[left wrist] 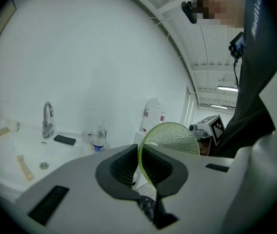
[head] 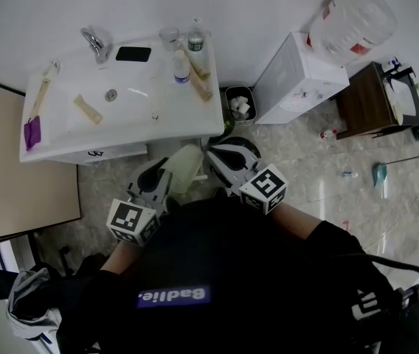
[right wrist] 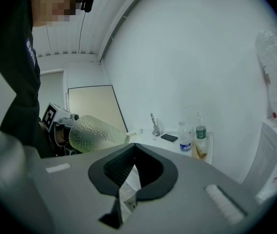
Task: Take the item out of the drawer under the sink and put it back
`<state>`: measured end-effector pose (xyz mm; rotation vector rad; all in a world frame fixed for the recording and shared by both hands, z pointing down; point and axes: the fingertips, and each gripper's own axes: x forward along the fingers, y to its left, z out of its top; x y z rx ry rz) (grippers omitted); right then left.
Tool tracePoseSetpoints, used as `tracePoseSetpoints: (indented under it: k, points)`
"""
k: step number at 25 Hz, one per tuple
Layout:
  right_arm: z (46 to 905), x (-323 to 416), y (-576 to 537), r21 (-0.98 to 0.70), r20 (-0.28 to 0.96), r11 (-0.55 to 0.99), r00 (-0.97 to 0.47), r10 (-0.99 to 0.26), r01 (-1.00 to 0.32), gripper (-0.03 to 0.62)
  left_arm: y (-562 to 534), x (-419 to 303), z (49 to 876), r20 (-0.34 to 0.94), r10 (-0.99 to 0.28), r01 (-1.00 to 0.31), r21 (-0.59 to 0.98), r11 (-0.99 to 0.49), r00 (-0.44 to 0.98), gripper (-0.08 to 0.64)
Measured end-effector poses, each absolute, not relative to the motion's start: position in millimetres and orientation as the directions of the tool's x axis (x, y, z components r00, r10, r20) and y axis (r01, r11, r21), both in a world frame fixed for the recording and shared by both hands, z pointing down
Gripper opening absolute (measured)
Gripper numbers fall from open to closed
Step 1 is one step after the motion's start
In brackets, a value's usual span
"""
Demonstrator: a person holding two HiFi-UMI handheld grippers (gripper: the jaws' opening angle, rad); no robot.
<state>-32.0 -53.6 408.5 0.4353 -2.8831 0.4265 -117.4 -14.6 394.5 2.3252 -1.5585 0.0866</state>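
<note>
Though the left gripper (left wrist: 139,156) clamps its thin rim, the green dimpled cup (left wrist: 173,137) mid-frame seems light, bendy, slippery — grip deeper on the wall. Beside it, the right gripper (right wrist: 134,152) has its jaws together, empty.

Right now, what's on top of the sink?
On the sink: faucet, black phone, clear cup, water bottle, smaller bottle, tan tube, purple item at its left edge. Counter behind the bottles is covered.
</note>
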Motion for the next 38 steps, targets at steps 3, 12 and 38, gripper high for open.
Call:
tracePoseSetpoints:
  k: [3, 12, 38]
  points:
    - [409, -33, -50, -0.250, 0.234, 0.919, -0.940, -0.250, -0.306, 0.002, -14, -117, 397, 0.246, -0.885, -0.909, 0.243, -0.338, 0.395, 0.023]
    - [413, -31, -45, -0.253, 0.249, 0.919, -0.938, -0.240, -0.302, 0.002, -14, -123, 424, 0.314, -0.874, -0.921, 0.242, -0.304, 0.371, 0.023]
    - [449, -2, -43, -0.265, 0.355, 0.884, -0.891, -0.282, -0.385, 0.002, -45, -149, 637, 0.673, -0.665, -0.943, 0.174, -0.285, 0.325, 0.025]
